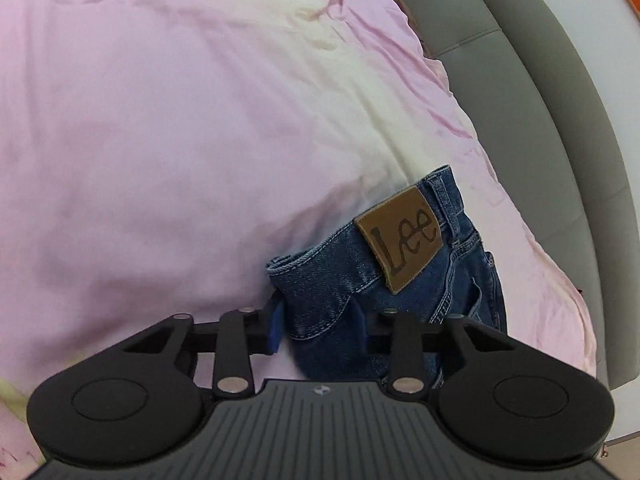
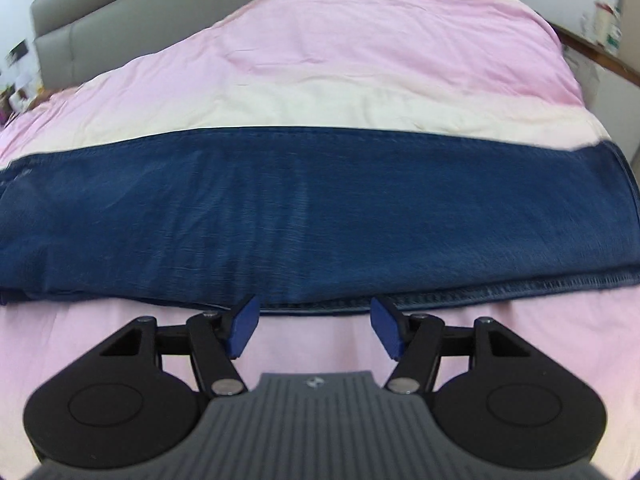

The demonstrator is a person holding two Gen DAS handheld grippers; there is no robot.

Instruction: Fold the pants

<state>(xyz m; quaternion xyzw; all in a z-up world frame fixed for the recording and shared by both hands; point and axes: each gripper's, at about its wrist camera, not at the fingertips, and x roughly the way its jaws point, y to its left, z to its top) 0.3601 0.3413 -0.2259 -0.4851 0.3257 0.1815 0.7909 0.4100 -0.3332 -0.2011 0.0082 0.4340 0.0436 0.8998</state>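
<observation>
Blue denim jeans (image 1: 404,292) lie on a pink and cream bed cover (image 1: 180,132). In the left wrist view the waistband with its brown Lee patch (image 1: 400,240) bunches up between the fingers. My left gripper (image 1: 316,320) is shut on the waistband. In the right wrist view the jeans' leg (image 2: 312,216) stretches flat across the bed from left to right. My right gripper (image 2: 314,322) is open and empty, its blue pads (image 2: 244,328) just short of the leg's near seam.
A grey padded headboard (image 1: 532,92) borders the bed in the left wrist view and also shows in the right wrist view (image 2: 120,12). Cluttered shelves (image 2: 608,20) stand at the far right. Bare bed cover (image 2: 320,56) lies beyond the jeans.
</observation>
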